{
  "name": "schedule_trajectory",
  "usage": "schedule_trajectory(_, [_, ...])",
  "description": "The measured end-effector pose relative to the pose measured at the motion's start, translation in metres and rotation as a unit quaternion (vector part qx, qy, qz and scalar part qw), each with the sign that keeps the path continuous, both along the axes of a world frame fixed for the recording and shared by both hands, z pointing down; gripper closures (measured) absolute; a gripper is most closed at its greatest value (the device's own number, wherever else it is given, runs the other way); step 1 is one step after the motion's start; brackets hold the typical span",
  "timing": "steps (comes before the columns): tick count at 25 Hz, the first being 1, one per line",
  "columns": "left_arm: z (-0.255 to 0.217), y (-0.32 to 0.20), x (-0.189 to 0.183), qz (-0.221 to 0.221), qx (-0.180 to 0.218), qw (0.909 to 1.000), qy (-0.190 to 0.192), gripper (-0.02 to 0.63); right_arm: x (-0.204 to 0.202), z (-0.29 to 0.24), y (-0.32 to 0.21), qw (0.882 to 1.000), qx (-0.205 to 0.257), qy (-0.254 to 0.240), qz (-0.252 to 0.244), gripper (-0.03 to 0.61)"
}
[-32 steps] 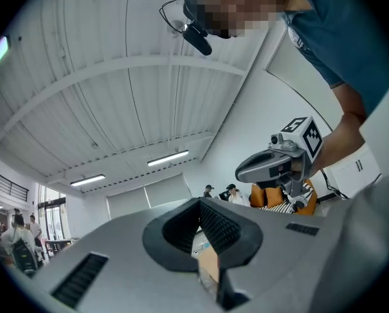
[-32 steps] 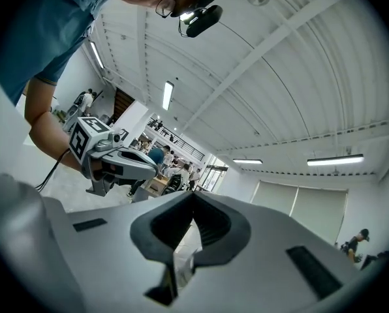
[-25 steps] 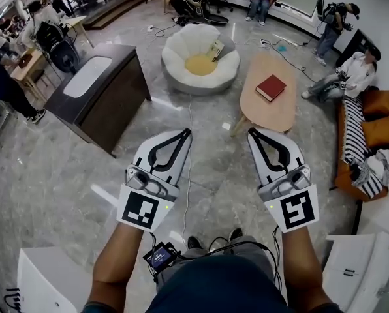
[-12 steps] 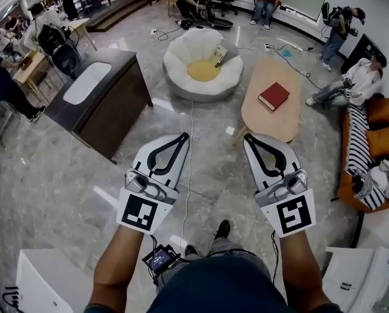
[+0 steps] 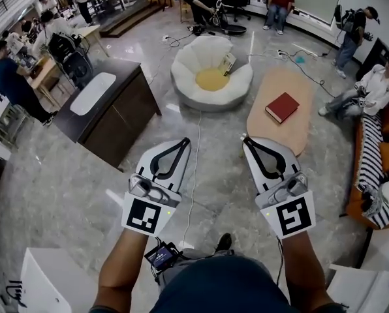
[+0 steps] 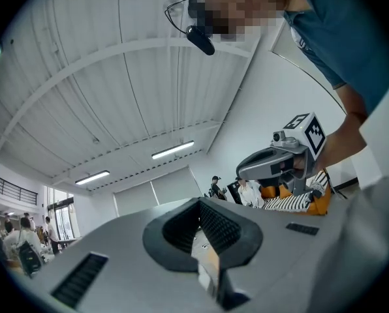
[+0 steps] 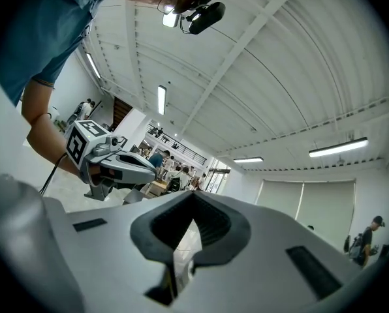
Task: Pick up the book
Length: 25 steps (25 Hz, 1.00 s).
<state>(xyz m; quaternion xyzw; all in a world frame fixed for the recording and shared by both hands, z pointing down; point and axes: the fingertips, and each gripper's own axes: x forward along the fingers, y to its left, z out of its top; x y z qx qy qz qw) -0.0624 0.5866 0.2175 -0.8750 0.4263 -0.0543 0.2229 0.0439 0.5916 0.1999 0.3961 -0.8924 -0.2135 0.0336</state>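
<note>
A dark red book [image 5: 282, 107] lies flat on an oval wooden coffee table [image 5: 275, 134], ahead and to the right in the head view. My left gripper [image 5: 185, 141] and right gripper [image 5: 245, 140] are held side by side over the grey floor, pointing forward, well short of the table. Both are shut with nothing between their jaws. The right gripper's tip is the nearer one to the table's near end. The left gripper view shows its own closed jaws [image 6: 200, 202] and the right gripper [image 6: 273, 165] beside it. The book appears in neither gripper view.
A dark cabinet with a white top [image 5: 108, 104] stands left of my path. A white flower-shaped cushion seat [image 5: 211, 77] lies ahead, and a cable [image 5: 196, 168] runs along the floor. An orange sofa [image 5: 376, 158] and seated people line the right side.
Both grippers have travelled forward with the person walking. The table and book now sit lower and nearer in the head view. Both sets of jaws stayed shut.
</note>
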Motion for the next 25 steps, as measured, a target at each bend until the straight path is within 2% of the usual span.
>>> schedule_trajectory(2, [-0.003, -0.007, 0.008, 0.0, -0.002, 1.0, 0.002, 0.611, 0.009, -0.003, -0.008, 1.0, -0.001, -0.015, 0.002, 0.566])
schedule_trajectory(5, [-0.004, -0.015, 0.016, 0.002, -0.004, 0.9998, -0.017, 0.611, 0.019, -0.002, -0.018, 1.0, -0.004, -0.019, 0.005, 0.566])
schedule_trajectory(11, [0.001, -0.045, 0.012, 0.003, -0.012, 0.9998, -0.014, 0.611, 0.016, 0.001, -0.046, 1.0, -0.005, -0.027, 0.007, 0.566])
schedule_trajectory(15, [0.004, -0.076, 0.001, 0.01, -0.013, 0.9999, 0.003, 0.61, 0.005, 0.003, -0.072, 1.0, -0.01, -0.025, 0.015, 0.566])
schedule_trajectory(23, [-0.003, -0.145, -0.038, 0.038, 0.012, 0.9992, -0.01, 0.61, -0.039, -0.001, -0.136, 0.999, -0.002, -0.007, 0.033, 0.566])
schedule_trajectory(25, [-0.005, -0.161, -0.049, 0.044, 0.018, 0.9989, -0.003, 0.611, -0.05, 0.001, -0.151, 0.999, -0.003, 0.004, 0.04, 0.566])
